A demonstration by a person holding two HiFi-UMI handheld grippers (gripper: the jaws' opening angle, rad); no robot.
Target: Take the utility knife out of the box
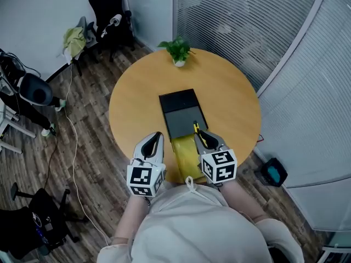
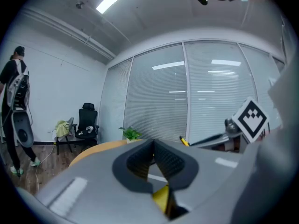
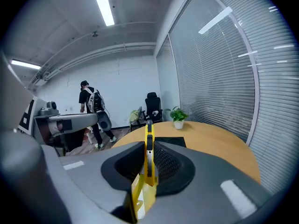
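The yellow utility knife (image 1: 196, 129) stands on edge between the jaws of my right gripper (image 1: 201, 135), which is shut on it and held above the table's near edge. In the right gripper view the knife (image 3: 149, 143) points out past the pads toward the black box (image 3: 168, 142). That box (image 1: 183, 114) lies open on the round wooden table (image 1: 230, 103), its lid folded back. My left gripper (image 1: 157, 137) hovers just left of the box's near end, its jaws shut with nothing between them (image 2: 152, 146).
A yellow flat piece (image 1: 187, 153) lies between the grippers at the near table edge. A small potted plant (image 1: 177, 51) stands at the far edge. An office chair (image 1: 109, 15) and a person (image 3: 91, 107) are off to the left; glass walls with blinds run along the right.
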